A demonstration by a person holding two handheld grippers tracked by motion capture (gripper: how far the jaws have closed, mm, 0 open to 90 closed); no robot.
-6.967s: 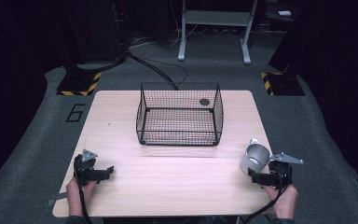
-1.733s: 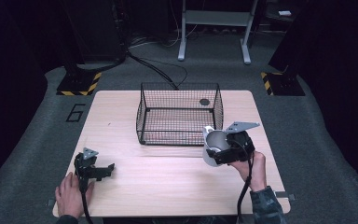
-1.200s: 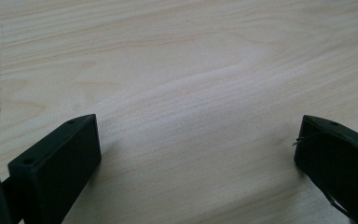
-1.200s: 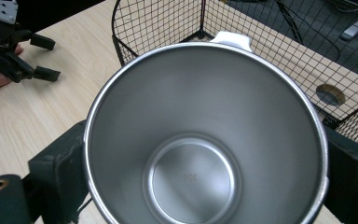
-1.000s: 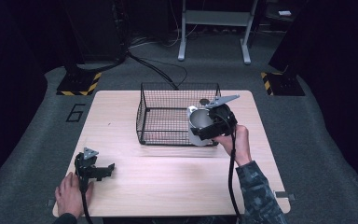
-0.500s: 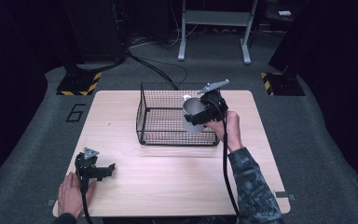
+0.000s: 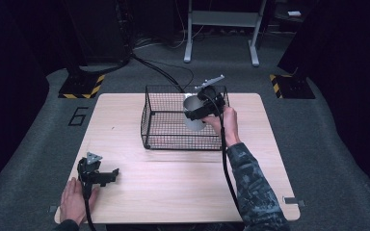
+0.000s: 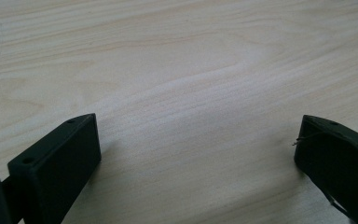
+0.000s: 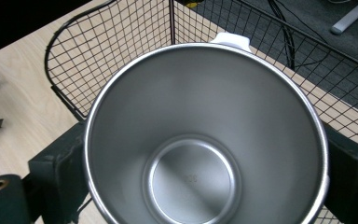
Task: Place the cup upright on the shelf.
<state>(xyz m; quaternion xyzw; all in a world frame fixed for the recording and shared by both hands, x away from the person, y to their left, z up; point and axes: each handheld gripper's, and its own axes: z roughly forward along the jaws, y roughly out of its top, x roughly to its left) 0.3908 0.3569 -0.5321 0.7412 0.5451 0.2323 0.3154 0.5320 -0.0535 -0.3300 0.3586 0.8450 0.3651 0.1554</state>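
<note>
High view: a pale wooden table [image 7: 173, 192] carries a black wire basket [image 7: 183, 139] near its far edge. Above the basket's right half, the right claw [image 7: 200, 111] holds a steel cup [image 7: 192, 115] tilted on its side, over the open top. Well to the near left of the basket, the left claw [image 7: 107, 174] rests on the table under a hand [image 7: 74, 204]. Grey carpet, floor cables and yellow-black striped floor plates lie beyond the basket, in a dark room.

Left gripper view: the left claw [image 8: 196, 158] has its two black jaws wide apart on bare wood grain, holding nothing.

Right gripper view: the right claw [image 9: 205, 168] is clamped on the steel cup [image 9: 200, 140], one jaw on each side of the wall, looking into its shiny empty inside. The basket [image 9: 121, 51] mesh lies just behind the cup.

To do this step well, I judge the cup should go down inside the basket, clear of the wire rim, and be released only once it rests on the bottom.
</note>
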